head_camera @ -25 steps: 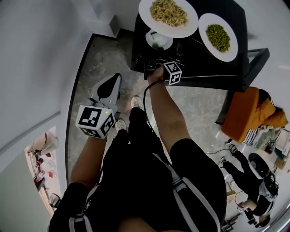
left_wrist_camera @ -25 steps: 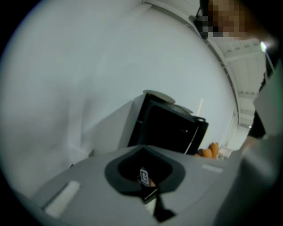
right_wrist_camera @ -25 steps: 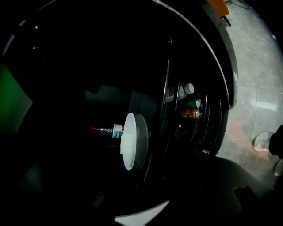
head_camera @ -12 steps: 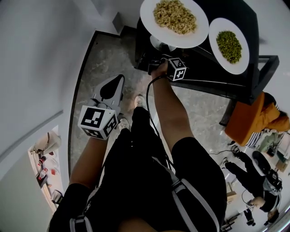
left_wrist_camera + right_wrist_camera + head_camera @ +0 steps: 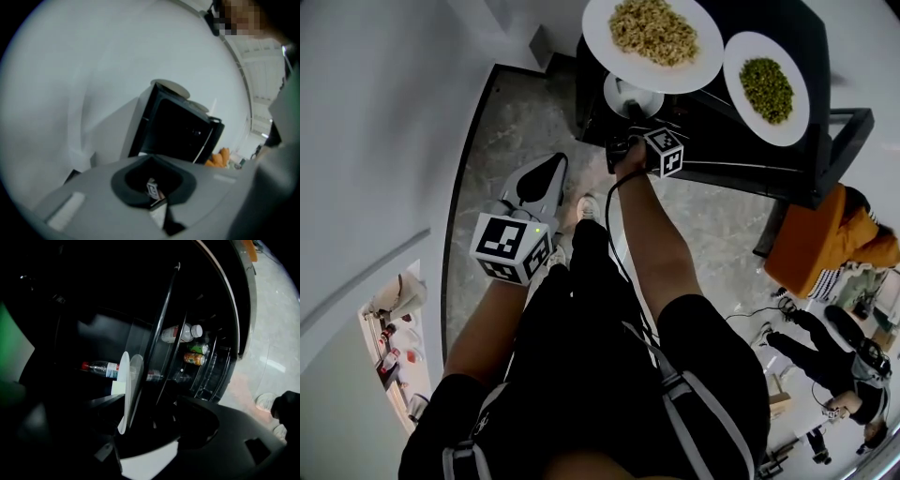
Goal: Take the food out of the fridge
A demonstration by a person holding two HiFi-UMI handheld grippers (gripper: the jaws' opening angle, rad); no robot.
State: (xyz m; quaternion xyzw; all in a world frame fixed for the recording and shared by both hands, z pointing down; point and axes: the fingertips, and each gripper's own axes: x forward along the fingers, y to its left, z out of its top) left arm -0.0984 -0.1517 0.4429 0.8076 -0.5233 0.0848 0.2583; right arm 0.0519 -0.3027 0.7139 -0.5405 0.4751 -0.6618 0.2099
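Grey marbled floor (image 5: 511, 112) — dark-edged, plain white wall (image 5: 375, 122), orange fabric (image 5: 820, 246) at right, even light.

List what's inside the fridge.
Seen: red-capped bottle, white-capped bottle, green can, orange can, and a white plate edge-on between the right gripper's jaws. The rest is too dark; what the plate carries is hidden.
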